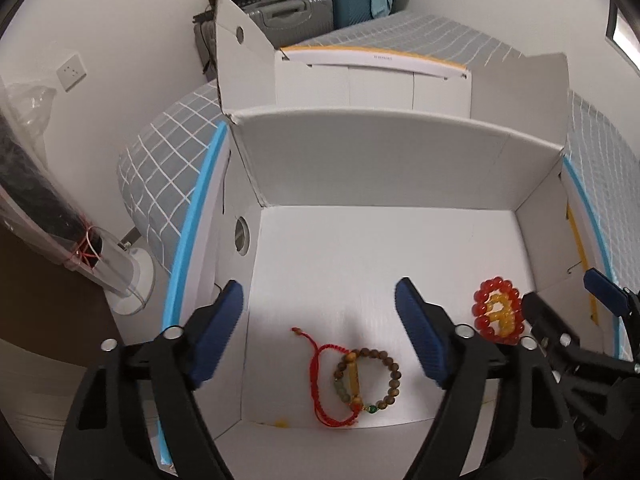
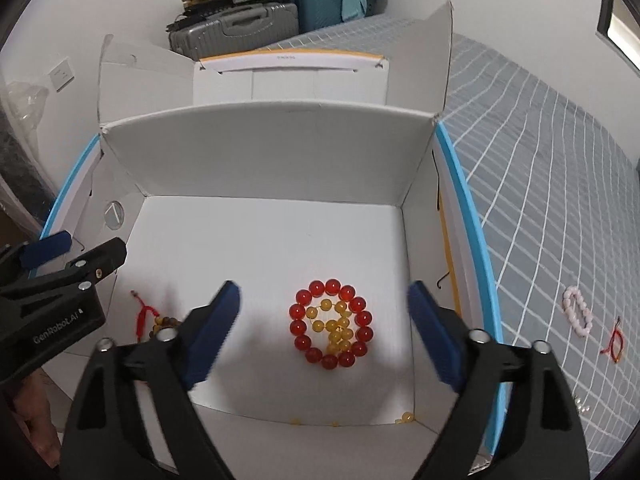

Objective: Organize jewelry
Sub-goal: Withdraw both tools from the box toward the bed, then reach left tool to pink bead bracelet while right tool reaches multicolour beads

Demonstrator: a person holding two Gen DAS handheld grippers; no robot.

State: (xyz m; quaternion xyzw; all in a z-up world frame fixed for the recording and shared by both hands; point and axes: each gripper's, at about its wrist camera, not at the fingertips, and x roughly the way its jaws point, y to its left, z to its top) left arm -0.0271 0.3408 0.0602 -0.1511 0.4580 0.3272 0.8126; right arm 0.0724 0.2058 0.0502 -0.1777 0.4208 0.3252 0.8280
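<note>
While both claws [image 1: 320, 332] [image 2: 324, 328] gape empty, the box [image 2: 280, 152] holds 4 bracelets [image 2: 331, 325].

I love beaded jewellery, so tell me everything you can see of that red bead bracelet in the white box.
The red bead bracelet is a closed ring of glossy, translucent-looking round beads lying flat on the floor of the white box, toward its right side. Inside its ring lies a bunched strand of smaller yellow beads, touching it. The open right gripper hangs above it; neither pad touches it.
</note>
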